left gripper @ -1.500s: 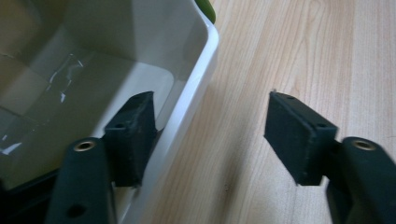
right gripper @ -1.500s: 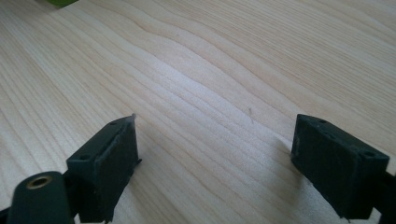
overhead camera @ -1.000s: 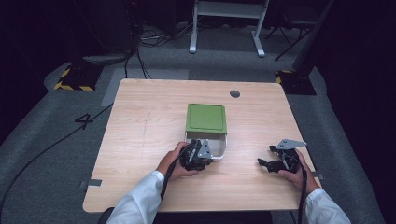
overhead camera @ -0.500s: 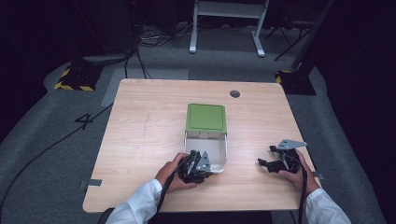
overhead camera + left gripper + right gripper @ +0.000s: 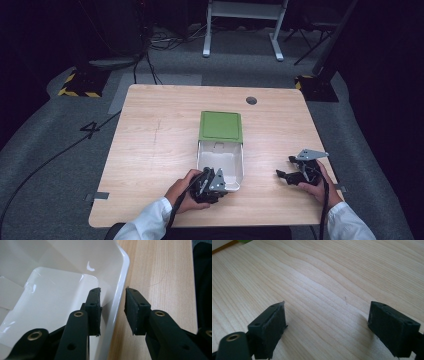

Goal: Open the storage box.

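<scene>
Left gripper [image 5: 112, 312] fingers part-spread, straddling glossy white tray [image 5: 50, 302] rim, w/ gap. Right gripper [image 5: 327, 330] fingers wide apart, empty, over wood-grain desk [image 5: 332, 277].

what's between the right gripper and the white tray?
Bare wooden table. In the high view, the right gripper sits apart from the white tray, with plain wood between them. The left gripper is at the tray's near rim.

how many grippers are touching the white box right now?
1 at most. The left gripper straddles the near wall of the white box, jaws open, contact unclear. The right gripper sits apart on the table, jaws open over bare wood.
</scene>
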`<state>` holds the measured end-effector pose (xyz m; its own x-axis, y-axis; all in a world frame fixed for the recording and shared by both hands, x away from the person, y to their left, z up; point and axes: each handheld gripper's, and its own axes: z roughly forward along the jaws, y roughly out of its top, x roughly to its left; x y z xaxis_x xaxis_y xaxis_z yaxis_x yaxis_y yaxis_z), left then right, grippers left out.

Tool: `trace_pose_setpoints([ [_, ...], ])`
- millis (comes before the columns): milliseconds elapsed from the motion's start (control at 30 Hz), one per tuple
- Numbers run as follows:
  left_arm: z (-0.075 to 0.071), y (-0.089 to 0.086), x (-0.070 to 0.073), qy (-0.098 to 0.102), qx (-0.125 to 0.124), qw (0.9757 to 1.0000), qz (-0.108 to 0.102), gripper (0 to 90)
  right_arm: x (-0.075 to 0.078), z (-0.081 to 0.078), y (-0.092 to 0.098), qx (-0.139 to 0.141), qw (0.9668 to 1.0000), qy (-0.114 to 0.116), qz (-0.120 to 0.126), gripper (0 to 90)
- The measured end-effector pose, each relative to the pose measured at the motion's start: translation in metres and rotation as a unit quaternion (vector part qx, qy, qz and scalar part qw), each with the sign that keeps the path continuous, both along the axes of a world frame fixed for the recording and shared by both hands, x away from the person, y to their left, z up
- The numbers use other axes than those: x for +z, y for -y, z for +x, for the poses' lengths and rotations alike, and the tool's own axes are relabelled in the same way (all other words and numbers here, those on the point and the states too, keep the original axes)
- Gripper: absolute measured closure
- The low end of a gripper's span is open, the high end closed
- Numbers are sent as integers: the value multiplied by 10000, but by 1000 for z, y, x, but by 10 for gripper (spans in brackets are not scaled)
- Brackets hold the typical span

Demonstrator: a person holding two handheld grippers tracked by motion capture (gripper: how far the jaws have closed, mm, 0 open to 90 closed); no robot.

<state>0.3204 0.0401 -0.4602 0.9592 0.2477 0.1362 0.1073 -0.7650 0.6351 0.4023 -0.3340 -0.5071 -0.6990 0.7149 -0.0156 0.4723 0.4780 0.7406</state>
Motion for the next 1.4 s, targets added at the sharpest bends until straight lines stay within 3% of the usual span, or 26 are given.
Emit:
trace_pose_setpoints([
  [600, -11, -3, 4, -45, -132, 9999, 12, 668, 0, 0, 0, 1, 10000, 1, -1, 148],
  [767, -11, -2, 5, 1, -67, 10000, -52, 582, 0, 0, 0, 1, 10000, 1, 0, 148],
  [867, -14, -5, 14, 52, -90, 9996, -254, 547, 0, 0, 0, 2, 10000, 1, -1, 148],
  [1100, -22, -14, 33, 287, -64, 9984, -491, 499, 0, 0, 0, 5, 10000, 6, -1, 148],
  [1333, -18, -31, 50, 536, 211, 9965, -606, 451, 0, 0, 0, 2, 10000, 2, -1, 148],
  [1400, -16, -41, 57, 624, 383, 9946, -736, 446, 0, 0, 0, 2, 10000, 1, -1, 148],
])
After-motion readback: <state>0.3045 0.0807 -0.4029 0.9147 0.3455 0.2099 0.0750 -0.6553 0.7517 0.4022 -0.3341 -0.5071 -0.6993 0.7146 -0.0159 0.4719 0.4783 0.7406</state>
